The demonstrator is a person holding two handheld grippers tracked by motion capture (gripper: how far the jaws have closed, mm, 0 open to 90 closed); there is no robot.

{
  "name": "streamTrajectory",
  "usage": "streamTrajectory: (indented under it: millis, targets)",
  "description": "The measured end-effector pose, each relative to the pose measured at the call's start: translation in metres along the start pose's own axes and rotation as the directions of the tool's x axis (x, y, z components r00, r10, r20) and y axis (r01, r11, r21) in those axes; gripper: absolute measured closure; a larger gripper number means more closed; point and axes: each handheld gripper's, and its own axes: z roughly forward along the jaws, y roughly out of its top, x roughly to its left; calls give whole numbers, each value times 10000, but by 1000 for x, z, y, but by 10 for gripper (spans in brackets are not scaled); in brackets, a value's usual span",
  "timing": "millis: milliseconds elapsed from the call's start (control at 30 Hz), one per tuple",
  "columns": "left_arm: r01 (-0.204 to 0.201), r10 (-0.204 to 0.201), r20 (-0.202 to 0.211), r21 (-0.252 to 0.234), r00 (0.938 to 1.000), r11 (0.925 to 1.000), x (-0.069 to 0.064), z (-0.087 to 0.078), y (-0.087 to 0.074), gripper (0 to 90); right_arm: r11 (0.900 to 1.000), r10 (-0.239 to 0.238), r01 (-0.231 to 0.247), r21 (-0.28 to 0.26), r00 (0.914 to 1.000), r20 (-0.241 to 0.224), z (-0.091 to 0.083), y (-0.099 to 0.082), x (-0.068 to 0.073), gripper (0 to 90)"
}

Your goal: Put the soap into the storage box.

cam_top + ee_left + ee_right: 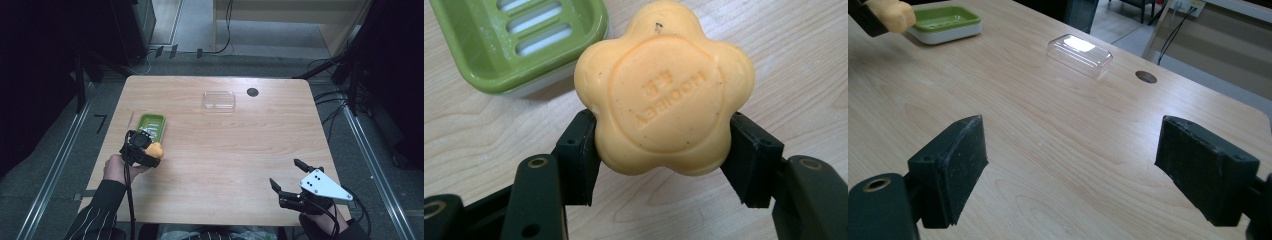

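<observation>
The left tool (150, 151) is seen at the lower left of the high view, closed on a yellow-orange flower-shaped bar of soap (155, 149); in the left gripper view its two black jaws are pressed against opposite sides of the soap (664, 89), whose embossed round face is turned toward the camera. The soap is held clear of the pale wooden tabletop (225, 150), as far as can be judged.

The green rectangular plastic soap dish (152, 126) with a slotted white insert lies just above the held soap in the high view, at the upper left of the left gripper view (519, 42), close beside the soap but apart from it. Its long axis is seen running up the frame in the high view, tilted slightly rightward. A short move toward the upper left is judged to be what the placing calls for, and the left hand is plainly the nearer one.

The right tool (290, 180) is held at the lower right of the high view, its jaws wide apart with nothing between them. A clear rectangular plastic lid (219, 99) rests near the top centre, well apart from both tools.
</observation>
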Motion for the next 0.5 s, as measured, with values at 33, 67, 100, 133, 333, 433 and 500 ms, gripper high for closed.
streamTrajectory:
  millis: [33, 67, 100, 133, 333, 433, 500]
  targets:
    - [-35, 35, 39, 6, 10000, 10000, 0, 0, 2, 394, 10000, 4, -4, -3, 10000, 6, 0, 0, 0, 134]
    - [-9, 10, 33, -21, 10000, 10000, 0, 0, 3, 394, 10000, 4, -4, 0, 10000, 6, 0, 0, 0, 134]
    - [-42, 42, 32, -23, 10000, 10000, 1, 0, 4, 394, 10000, -11, 11, 3, 10000, -2, 0, 0, 0, 134]
    - [-14, 14, 51, -28, 10000, 10000, 1, -1, 5, 394, 10000, 5, -5, 14, 10000, -5, 0, 0, 0, 134]
    - [26, -25, 59, -170, 10000, 9999, 6, -4, 10, 393, 10000, -12, 12, 20, 10000, -2, 0, 0, 0, 134]
    - [30, -29, 37, -155, 10000, 9999, 8, -3, 12, 394, 10000, -2, 2, 15, 10000, -2, 0, 0, 0, 134]
    - [37, -36, 49, -169, 10000, 9999, 9, -3, 14, 394, 10000, -10, 10, 9, 10000, 2, 0, 0, 0, 134]
